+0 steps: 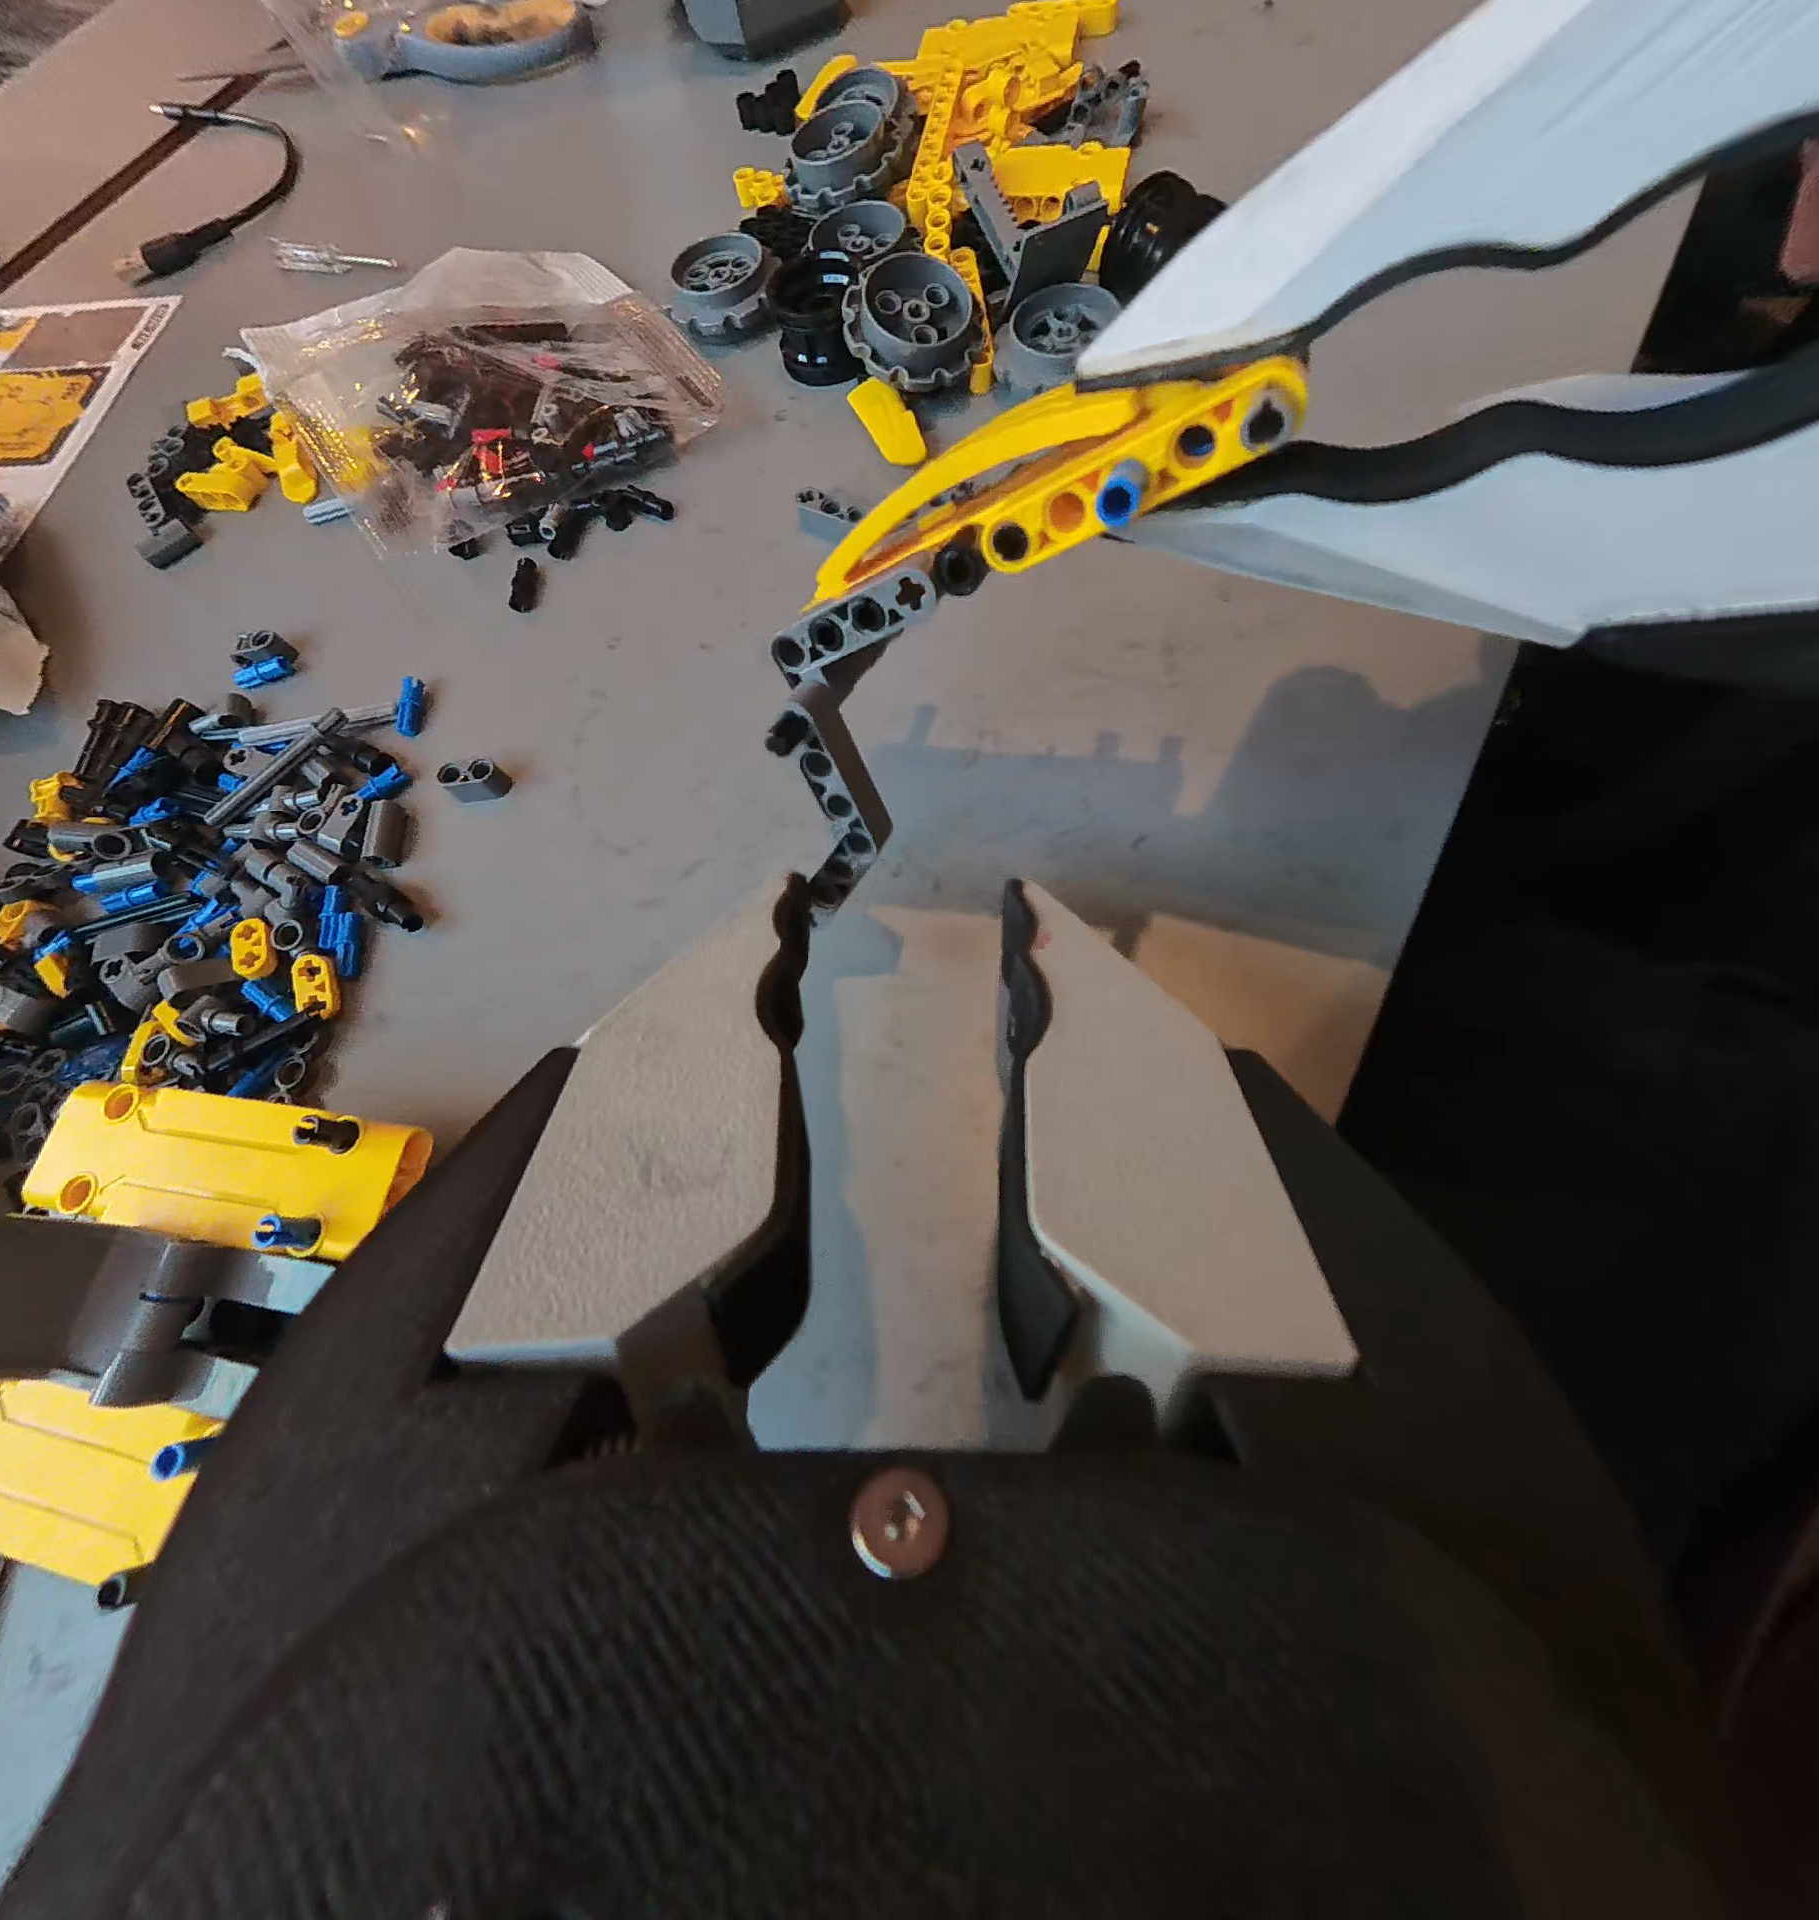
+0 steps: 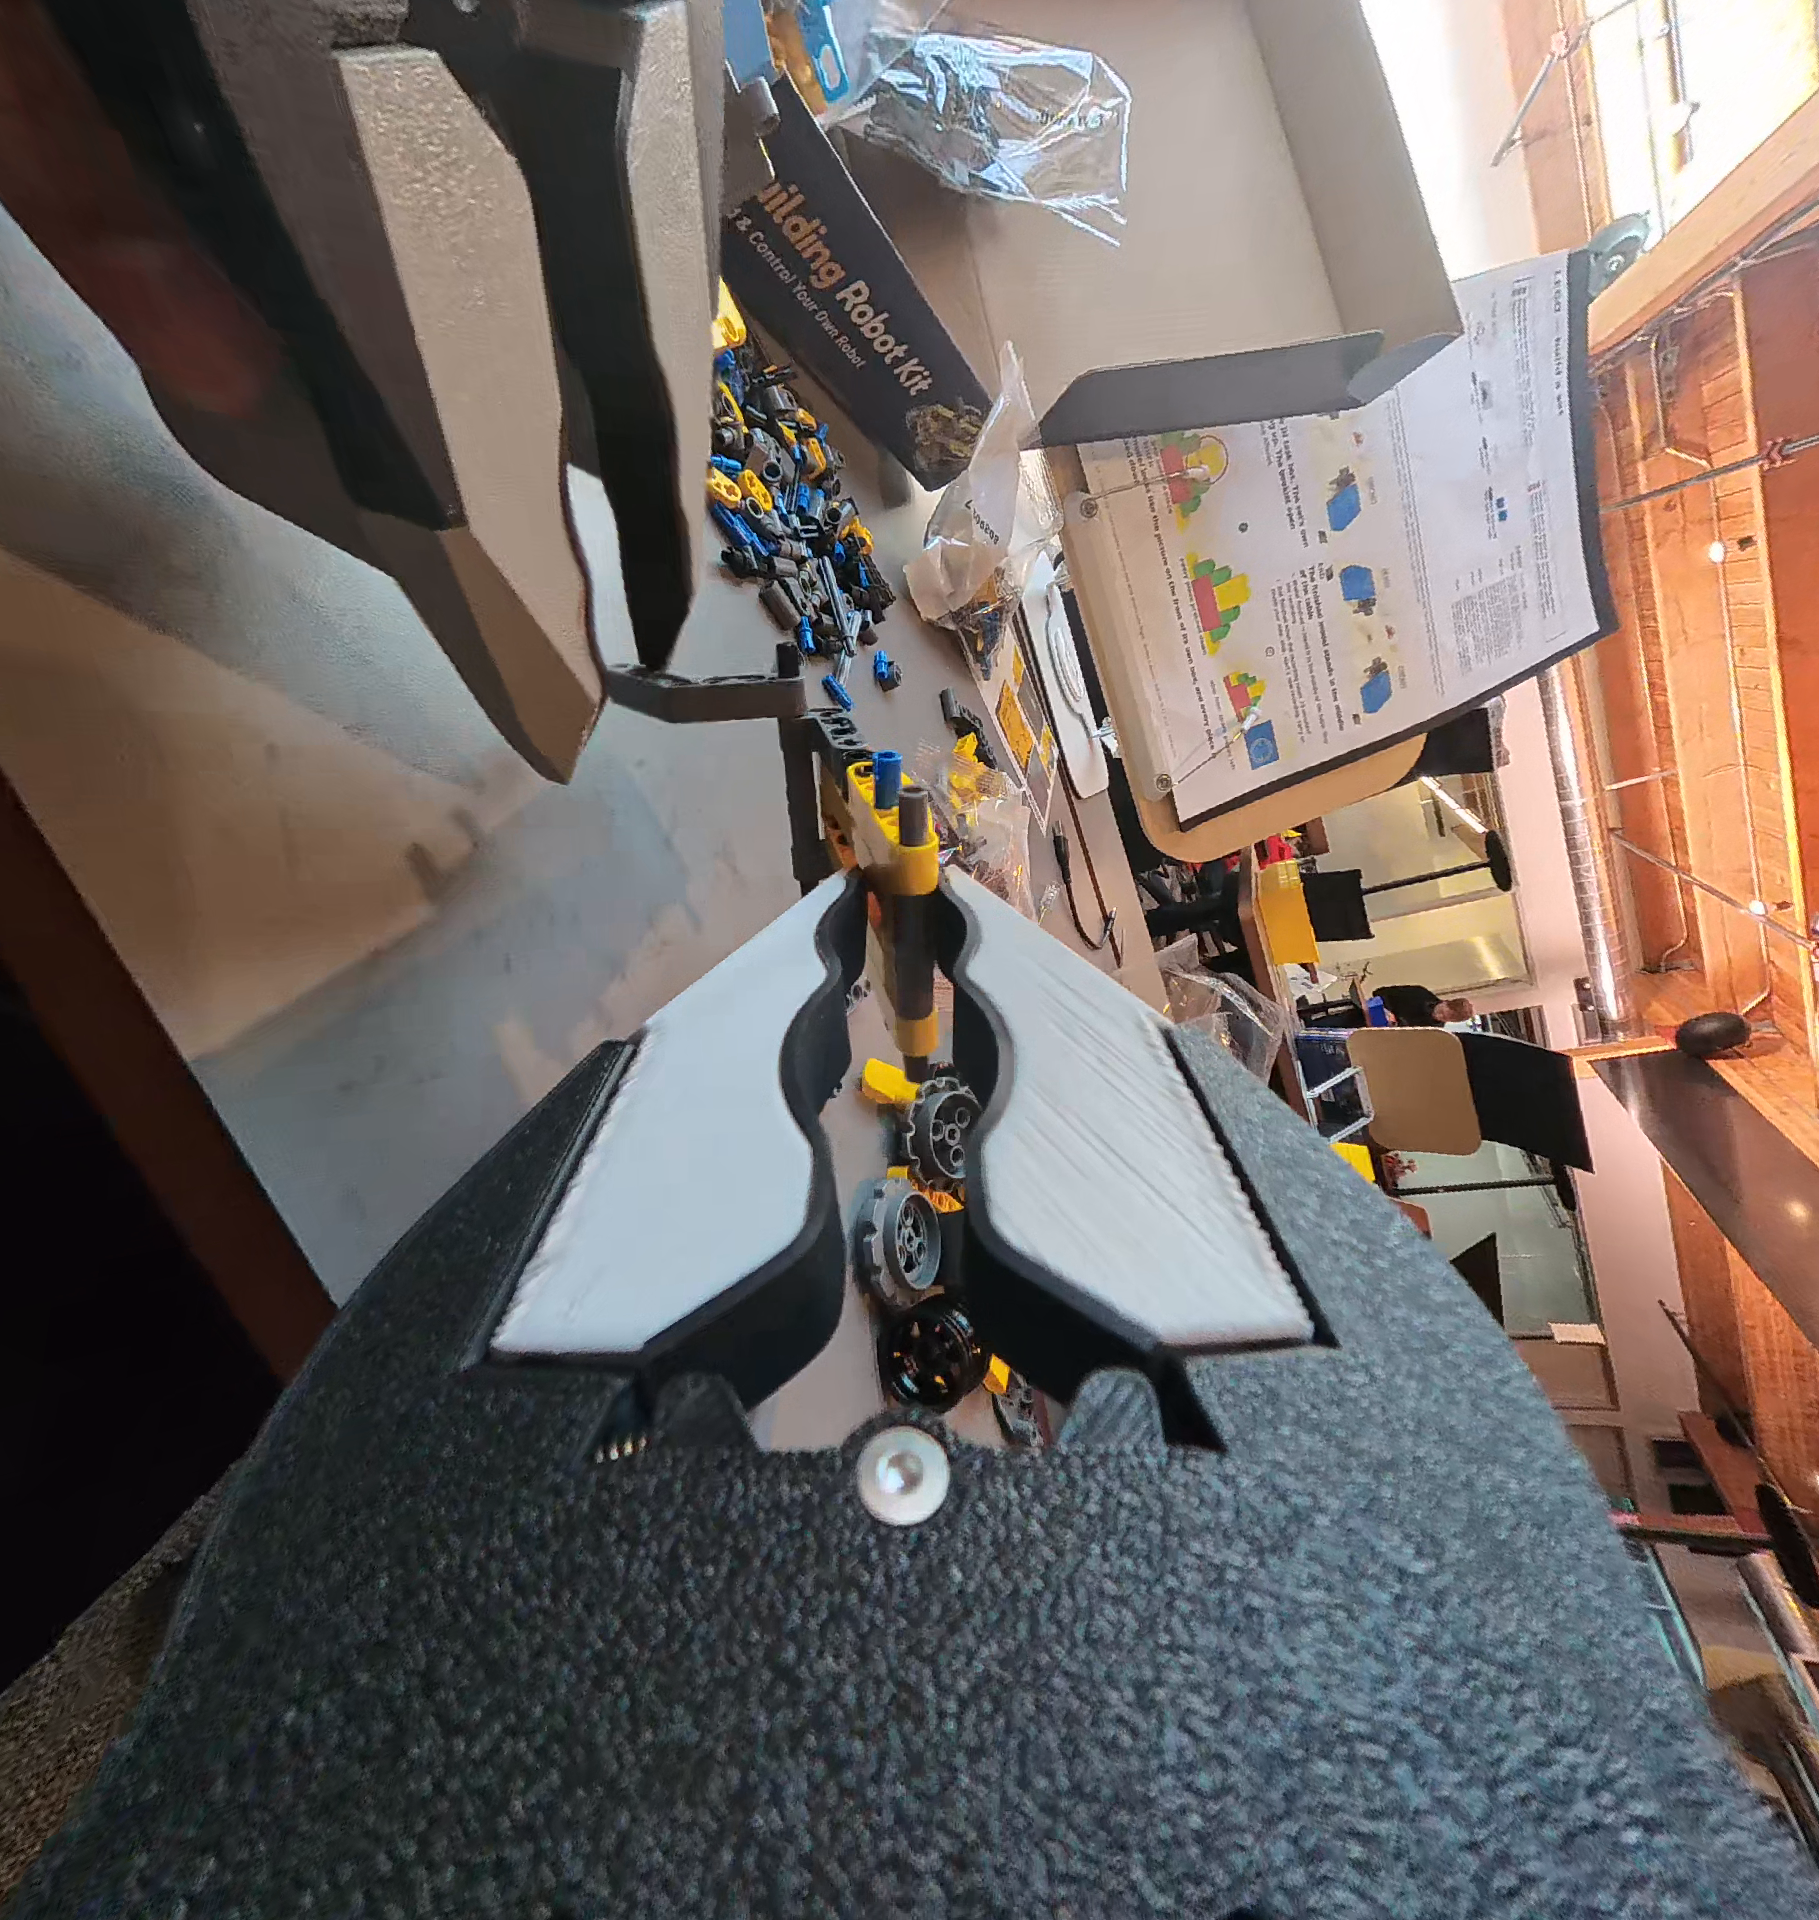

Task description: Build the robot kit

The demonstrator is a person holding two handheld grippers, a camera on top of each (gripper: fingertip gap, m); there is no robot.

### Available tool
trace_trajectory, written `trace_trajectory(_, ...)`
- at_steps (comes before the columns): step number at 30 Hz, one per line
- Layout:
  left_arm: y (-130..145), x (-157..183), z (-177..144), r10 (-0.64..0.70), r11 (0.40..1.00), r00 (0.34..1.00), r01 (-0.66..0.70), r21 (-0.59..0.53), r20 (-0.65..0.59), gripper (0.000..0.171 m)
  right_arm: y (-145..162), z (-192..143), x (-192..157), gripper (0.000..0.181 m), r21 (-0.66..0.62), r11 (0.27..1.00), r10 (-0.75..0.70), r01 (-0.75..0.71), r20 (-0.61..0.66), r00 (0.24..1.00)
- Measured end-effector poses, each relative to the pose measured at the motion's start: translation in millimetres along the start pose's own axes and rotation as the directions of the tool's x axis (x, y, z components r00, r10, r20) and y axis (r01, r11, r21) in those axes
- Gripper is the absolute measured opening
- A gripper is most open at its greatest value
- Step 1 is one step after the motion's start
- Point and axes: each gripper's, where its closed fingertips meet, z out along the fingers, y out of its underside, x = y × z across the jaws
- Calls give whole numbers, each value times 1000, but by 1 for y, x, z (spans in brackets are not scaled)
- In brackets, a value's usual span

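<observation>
My left wrist view looks forward along my left fingers [image 1: 791,997], angled down and close over the grey bench [image 1: 614,665]. My right wrist view looks along my right fingers [image 2: 1040,997] but is rolled on its side, so the bench [image 2: 448,935] runs up the picture and the room beyond stands sideways. Both views share the yellow-and-grey beam assembly [image 1: 1050,499] [image 2: 889,821], very near each lens, the pile of small pins [image 1: 188,914] [image 2: 791,520], and each other's fingers.
</observation>
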Motion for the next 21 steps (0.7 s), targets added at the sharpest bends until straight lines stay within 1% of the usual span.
trace_trajectory(2,1,0,1,20,1000,1000,-20,-4,-2,31,-1,1,1,12,5,1000,5,-5,0,1000)
trace_trajectory(5,1,-10,5,57,998,998,-56,-22,41,30,-3,2,0,11,24,1000,11,-11,5,1000)
trace_trajectory(8,3,-23,8,173,984,976,-163,-78,134,32,-3,1,-1,11,35,999,24,-24,8,1000)
trace_trajectory(10,2,-18,10,210,976,969,-200,-86,129,31,-3,-1,3,11,38,999,22,-22,-8,1000)
trace_trajectory(13,-1,-17,11,218,975,968,-209,-75,129,24,-3,-3,4,11,50,998,32,-31,-7,999)
trace_trajectory(15,-2,-14,11,220,975,970,-214,-66,106,11,-4,-3,3,11,58,998,39,-39,-1,999)
trace_trajectory(16,-2,-9,11,210,977,975,-206,-56,70,7,-4,-2,1,11,64,997,41,-41,6,999)
trace_trajectory(17,-2,-2,11,178,983,984,-177,-47,21,8,-4,-1,-1,11,62,997,34,-35,13,999)
trace_trajectory(18,-1,4,10,118,992,993,-119,-40,-30,10,-2,0,-4,11,58,998,22,-23,25,999)
trace_trajectory(19,-1,10,8,33,999,994,-37,-36,-102,11,-1,2,-8,11,57,998,5,-8,43,999)
trace_trajectory(20,-1,16,5,-72,997,982,66,-42,-174,13,0,3,-13,11,55,998,-21,18,57,998)
trace_trajectory(21,0,19,2,-176,984,956,167,-57,-235,13,1,4,-17,11,54,997,-56,53,64,996)
